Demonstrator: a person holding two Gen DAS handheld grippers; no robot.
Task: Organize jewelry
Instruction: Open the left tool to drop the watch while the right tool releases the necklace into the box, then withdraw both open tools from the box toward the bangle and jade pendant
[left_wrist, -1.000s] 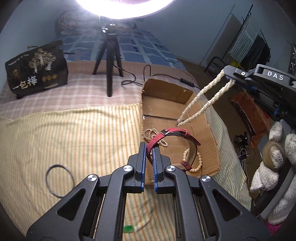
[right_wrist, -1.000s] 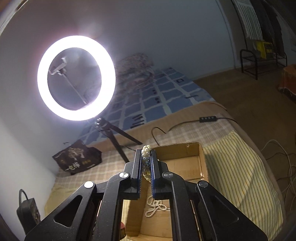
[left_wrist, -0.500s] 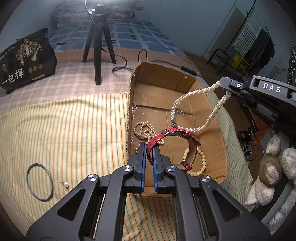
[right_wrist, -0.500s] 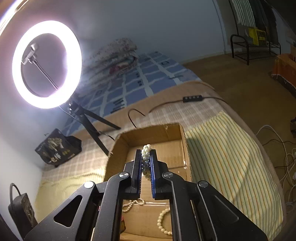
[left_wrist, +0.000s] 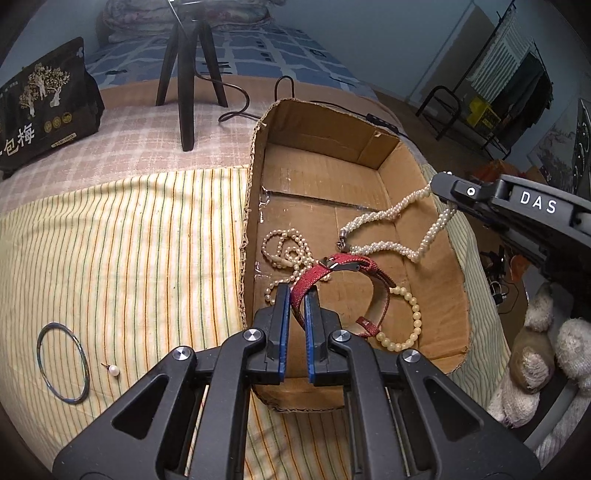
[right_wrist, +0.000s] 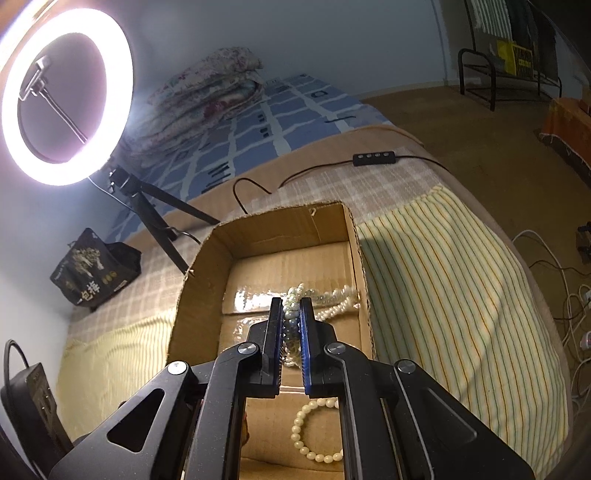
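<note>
left gripper (left_wrist: 297, 291) pinches the red strap (left_wrist: 345, 271) over the cardboard box (left_wrist: 255, 206). right gripper (right_wrist: 291, 308), at 3 o'clock, is clamped on the twisted pearl necklace (left_wrist: 391, 216). lower both to the floor, release clear of the bead bracelet (left_wrist: 408, 321) at 5 o'clock.

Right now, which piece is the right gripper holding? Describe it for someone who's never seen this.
Find the open cardboard box on the striped bedcover. The right gripper holds a twisted multi-strand pearl necklace trailing onto the box floor. Unlike the single-strand beads nearby, it is rope-like, ending in a metal clasp.
</note>
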